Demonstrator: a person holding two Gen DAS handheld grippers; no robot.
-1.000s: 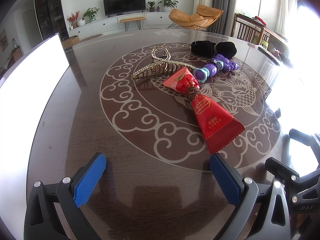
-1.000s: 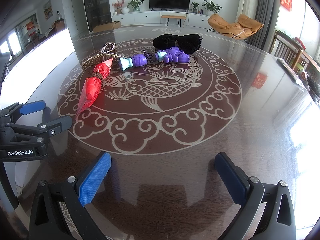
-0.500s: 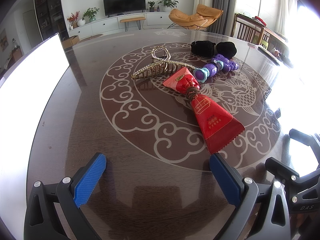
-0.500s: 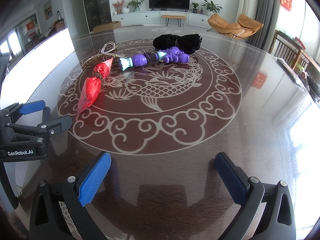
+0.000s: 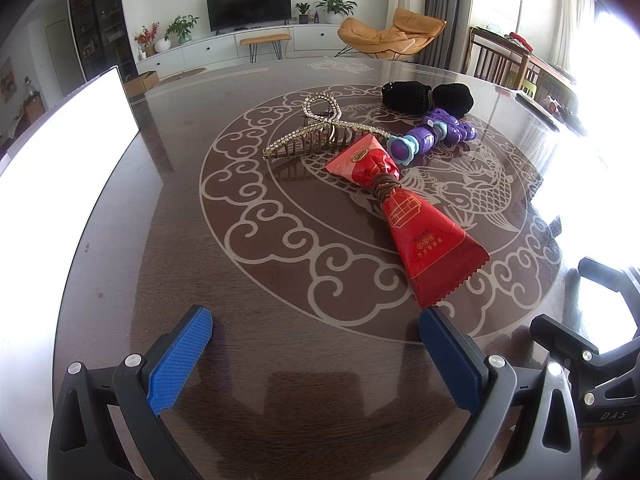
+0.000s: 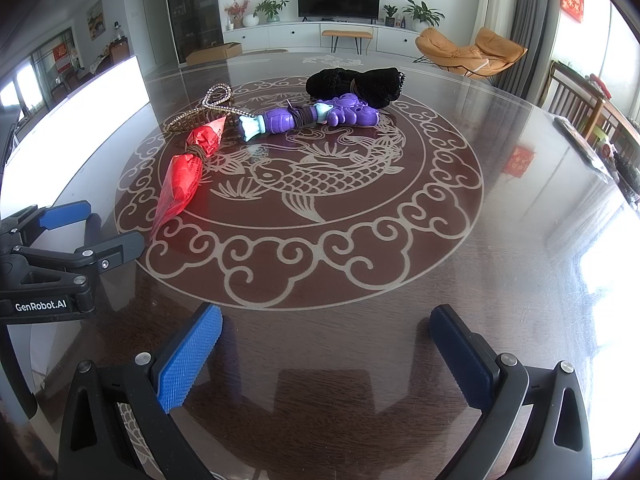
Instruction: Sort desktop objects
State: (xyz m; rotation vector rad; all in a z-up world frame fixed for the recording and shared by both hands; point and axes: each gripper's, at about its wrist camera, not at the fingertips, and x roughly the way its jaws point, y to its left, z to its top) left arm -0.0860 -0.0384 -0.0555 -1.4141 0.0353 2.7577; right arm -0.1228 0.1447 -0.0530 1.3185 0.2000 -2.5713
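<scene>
Four objects lay clustered on the round table (image 5: pixel 120 248), none yet sorted: a red packet (image 5: pixel 416 216) cinched with a brown band, a gold claw hair clip (image 5: pixel 320 136), a purple toy (image 5: pixel 432 136) and a black pouch (image 5: pixel 424 96). From the left wrist camera the packet ran from about one o'clock down to the right fingertip, its serrated end just beside that finger; the clip sat at twelve, touching the packet's upper end, with the toy and pouch beyond at one.

A good first pick, as I judged it, was the packet: nearest, and best taken across its flat lower half, lifted clear so the clip was not dragged.

Left gripper (image 5: pixel 316 336) stood spread wide, holding nothing, low over bare tabletop. Right gripper (image 6: pixel 326 330) was likewise wide apart and empty, with the cluster at eleven to twelve, well apart.
</scene>
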